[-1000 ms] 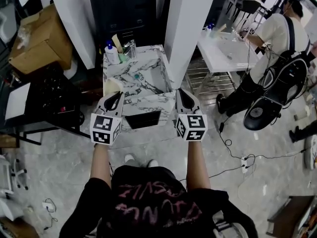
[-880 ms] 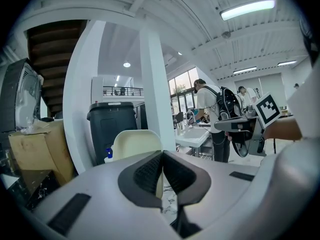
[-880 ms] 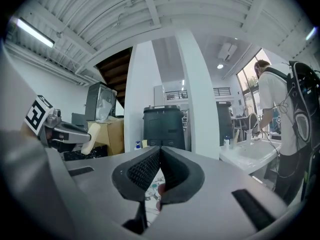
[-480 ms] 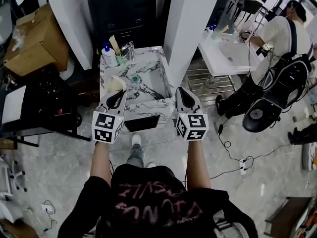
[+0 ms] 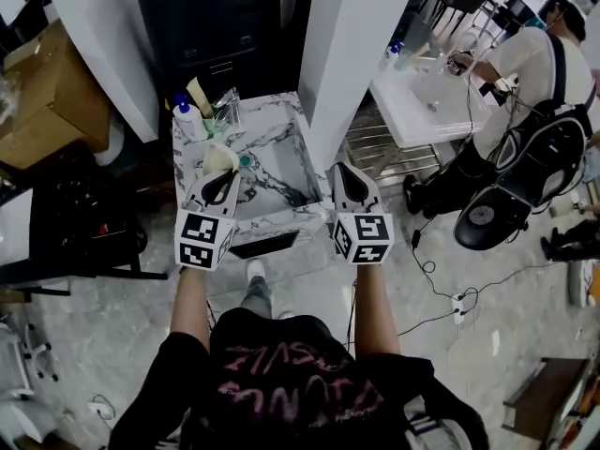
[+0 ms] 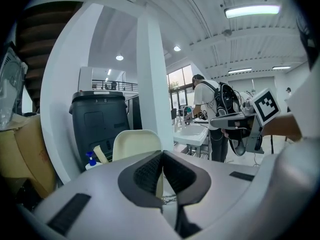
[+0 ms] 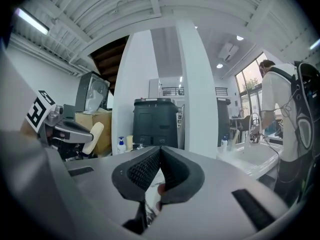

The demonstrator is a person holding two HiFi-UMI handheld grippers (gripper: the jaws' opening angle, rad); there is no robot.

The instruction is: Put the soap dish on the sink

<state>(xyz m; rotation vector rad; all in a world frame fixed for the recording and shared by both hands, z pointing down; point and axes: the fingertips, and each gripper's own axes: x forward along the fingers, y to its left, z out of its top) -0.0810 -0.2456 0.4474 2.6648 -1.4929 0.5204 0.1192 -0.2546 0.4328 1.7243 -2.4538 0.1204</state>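
Soap dish [image 5: 217,159]: cream, held off the sink by the left hand-held gripper [image 5: 221,180]. In the left gripper view the dish [image 6: 136,144] stands on edge just past the pads. The jaws are clamped on its lower rim, and a thin cream strip shows between them. The lower part of the dish is hidden behind the jaw bodies. In the head view the gripper covers its near edge.

The left hand-held gripper [image 6: 161,155] and the dish hang over the near-left part of the marble sink [image 5: 281,216]. Whether the dish touches the marble cannot be told.

Right hand-held gripper [image 5: 345,176]: over the sink's right rim, level with the left one. In its own view the right hand-held gripper [image 7: 160,152] has its pads pressed together with nothing between them. A small reddish patch lower in the gap is too blurred to identify.

Beyond the left gripper, at the sink's far edge, are a pump bottle [image 5: 187,120] with a blue top and a faucet [image 5: 228,106]. The faucet is hard to make out.

Further out are a black bin [image 5: 211,26] and a white pillar [image 5: 347,54]. Far right of the right gripper, a person [image 5: 525,73] stands at a white sink [image 5: 422,92], partly cut off by the frame.
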